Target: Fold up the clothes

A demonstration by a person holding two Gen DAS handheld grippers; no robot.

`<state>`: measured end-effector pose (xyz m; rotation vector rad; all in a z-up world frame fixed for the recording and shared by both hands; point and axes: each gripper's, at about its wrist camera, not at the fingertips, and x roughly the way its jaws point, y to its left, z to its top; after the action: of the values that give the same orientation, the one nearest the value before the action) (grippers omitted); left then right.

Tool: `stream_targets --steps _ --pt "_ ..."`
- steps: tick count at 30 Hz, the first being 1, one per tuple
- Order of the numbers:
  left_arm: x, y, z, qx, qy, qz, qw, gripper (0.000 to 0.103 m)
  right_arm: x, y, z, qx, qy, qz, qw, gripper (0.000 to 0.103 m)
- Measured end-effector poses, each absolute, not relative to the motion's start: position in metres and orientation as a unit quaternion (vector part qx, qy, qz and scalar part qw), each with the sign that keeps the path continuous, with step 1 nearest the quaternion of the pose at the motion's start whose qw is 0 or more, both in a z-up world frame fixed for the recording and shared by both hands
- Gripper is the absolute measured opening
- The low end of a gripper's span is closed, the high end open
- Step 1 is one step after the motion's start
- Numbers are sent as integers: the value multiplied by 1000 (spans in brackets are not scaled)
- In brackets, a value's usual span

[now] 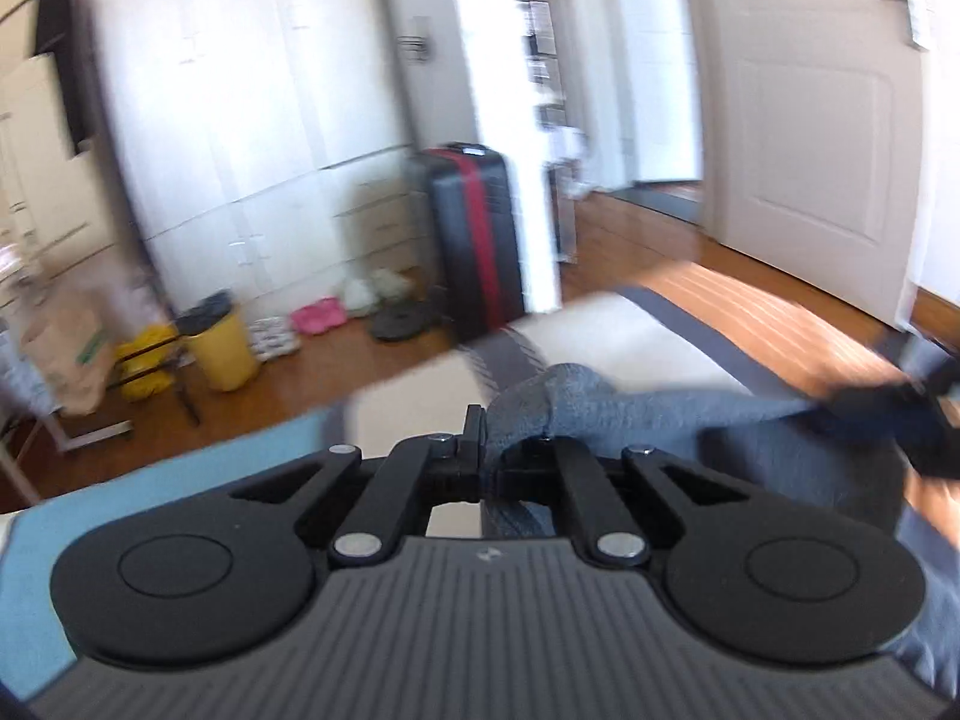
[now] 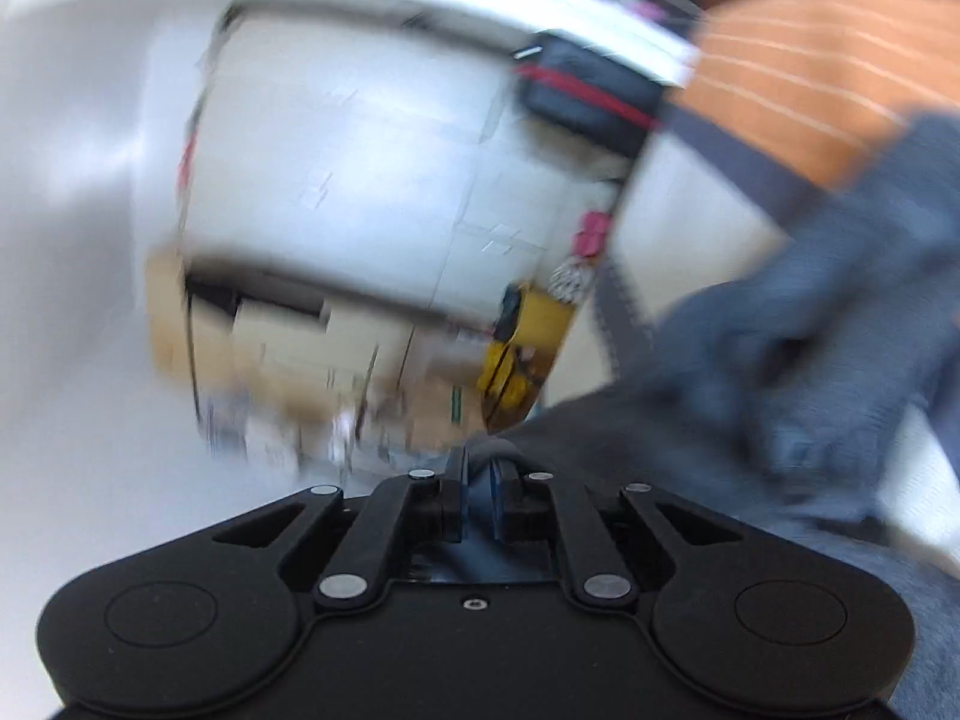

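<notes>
A grey knit garment hangs stretched between both grippers above a bed. My left gripper is shut on one edge of the garment, which runs off to the right toward the other gripper, seen blurred at the right edge. In the right wrist view my right gripper is shut on the same grey garment, whose bulk hangs to the right. That view is tilted and heavily blurred.
The bed has a cover with white, grey, blue and orange striped panels. Beyond it are wooden floor, a black suitcase with a red stripe, a yellow bin, white wardrobes, a paper bag and an open white door.
</notes>
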<state>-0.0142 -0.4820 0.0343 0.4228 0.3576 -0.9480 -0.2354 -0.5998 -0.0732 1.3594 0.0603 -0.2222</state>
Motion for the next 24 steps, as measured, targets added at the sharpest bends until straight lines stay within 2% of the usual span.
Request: stream_targets --steps 4,8,10,12,13,14,20,24 --pt "11 -474 51 180 179 -419 872 3 -264 -604 -71 607 28 -236 759 13" --pt "32 -456 57 145 202 -403 881 3 -278 -611 -68 548 72 -357 753 17" --pt "38 -450 54 136 214 -400 881 3 -280 -613 -74 560 73 -369 738 21" --pt "41 -446 48 133 226 -400 878 2 -278 -615 -78 587 70 -347 728 41" --pt "42 -445 46 131 229 -402 877 2 -273 -616 -76 588 77 -332 734 60" --pt "43 -443 44 129 231 -403 876 3 -267 -617 -74 588 84 -316 740 66" --pt "34 -437 34 166 195 -414 873 2 -232 -625 -56 495 167 -336 783 67" --pt "34 -433 32 181 180 -429 867 3 -228 -645 -85 529 196 -330 757 67"
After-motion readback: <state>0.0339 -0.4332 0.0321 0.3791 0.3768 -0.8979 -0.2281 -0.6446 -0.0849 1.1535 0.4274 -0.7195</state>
